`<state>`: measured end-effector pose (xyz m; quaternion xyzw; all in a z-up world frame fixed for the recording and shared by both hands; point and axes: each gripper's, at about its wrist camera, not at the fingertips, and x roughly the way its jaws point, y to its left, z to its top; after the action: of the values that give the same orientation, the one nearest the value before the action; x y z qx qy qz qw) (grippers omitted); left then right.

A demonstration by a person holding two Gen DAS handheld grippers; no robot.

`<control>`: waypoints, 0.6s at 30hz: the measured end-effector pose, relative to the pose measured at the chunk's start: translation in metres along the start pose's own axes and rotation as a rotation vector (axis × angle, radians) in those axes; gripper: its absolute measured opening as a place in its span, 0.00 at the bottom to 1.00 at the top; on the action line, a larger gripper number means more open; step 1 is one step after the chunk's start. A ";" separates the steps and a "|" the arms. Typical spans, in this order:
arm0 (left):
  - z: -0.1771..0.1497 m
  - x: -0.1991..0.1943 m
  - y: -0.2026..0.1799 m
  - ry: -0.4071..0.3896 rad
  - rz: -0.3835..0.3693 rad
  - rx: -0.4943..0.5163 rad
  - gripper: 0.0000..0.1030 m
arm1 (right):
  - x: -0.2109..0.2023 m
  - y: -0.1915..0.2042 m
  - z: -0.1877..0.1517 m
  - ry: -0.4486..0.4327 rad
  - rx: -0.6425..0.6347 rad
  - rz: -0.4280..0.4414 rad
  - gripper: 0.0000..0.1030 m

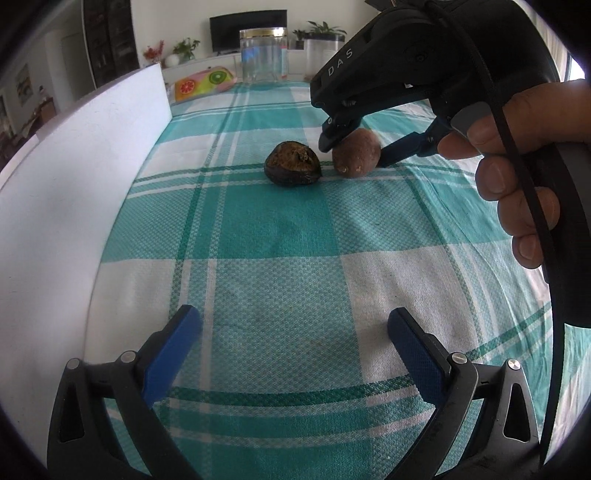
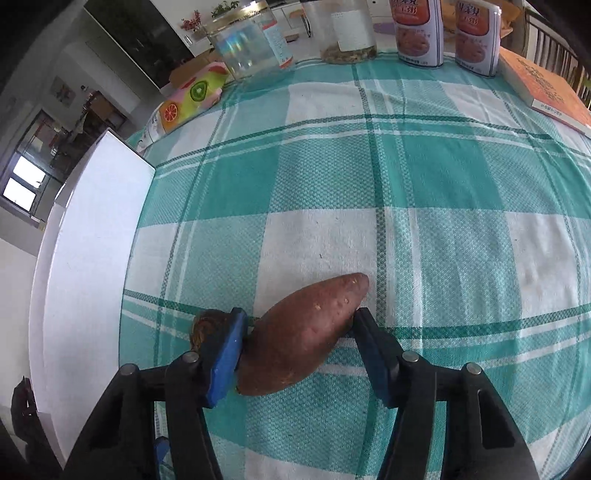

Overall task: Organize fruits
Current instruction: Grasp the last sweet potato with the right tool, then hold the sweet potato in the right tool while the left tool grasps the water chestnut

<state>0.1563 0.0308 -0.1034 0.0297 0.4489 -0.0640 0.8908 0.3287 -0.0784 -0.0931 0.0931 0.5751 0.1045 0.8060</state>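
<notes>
Two pieces of produce lie on the worktop (image 1: 280, 229), which is covered by a teal-and-white checked cloth: one reddish-brown sweet potato (image 2: 299, 336) and one dark, rough-skinned fruit (image 1: 292, 163) with a brown, ragged top. They sit just beside each other near the middle of the cloth, the dark fruit toward the white board.

Of the two hand-held grippers, the right hand-held gripper (image 2: 299, 354) is down over the sweet potato with one blue finger on each side of it; the left finger stands between the potato and the dark fruit. Both fingers look to be against the potato's skin, though a firm squeeze cannot be made out. The left hand-held gripper (image 1: 293, 350) hangs over bare cloth nearer the camera, its blue fingers spread wide with nothing between them, well apart from both pieces.

One tall white board (image 1: 74, 192) runs along the left edge of the cloth. At the far end stand one clear jar (image 2: 245, 46) with a gold lid, a second clear container (image 2: 349, 31) with a white label, two printed cans (image 2: 419, 35), one orange book (image 2: 546, 88) and one fruit-patterned pouch (image 2: 192, 96). All are well apart from the produce; only the dark fruit crowds the right gripper's left finger.
</notes>
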 end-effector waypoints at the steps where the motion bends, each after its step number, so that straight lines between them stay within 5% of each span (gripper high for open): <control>1: 0.000 0.000 0.000 0.000 0.000 0.000 0.99 | 0.001 0.003 -0.002 0.011 -0.026 0.008 0.50; 8: 0.000 0.000 -0.001 0.000 0.000 0.000 0.99 | -0.034 -0.034 -0.035 0.039 -0.133 0.038 0.44; 12: 0.000 0.000 0.000 0.001 0.000 0.000 0.99 | -0.054 -0.093 -0.074 0.079 -0.067 0.154 0.44; 14: 0.000 0.000 0.000 0.000 0.000 0.000 0.99 | -0.061 -0.118 -0.093 0.031 -0.051 0.223 0.43; 18: 0.001 0.000 -0.001 0.001 0.002 0.001 0.99 | -0.090 -0.136 -0.120 -0.138 -0.071 0.127 0.68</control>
<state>0.1569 0.0298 -0.1027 0.0309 0.4493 -0.0632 0.8906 0.1951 -0.2305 -0.0872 0.1079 0.5070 0.1690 0.8383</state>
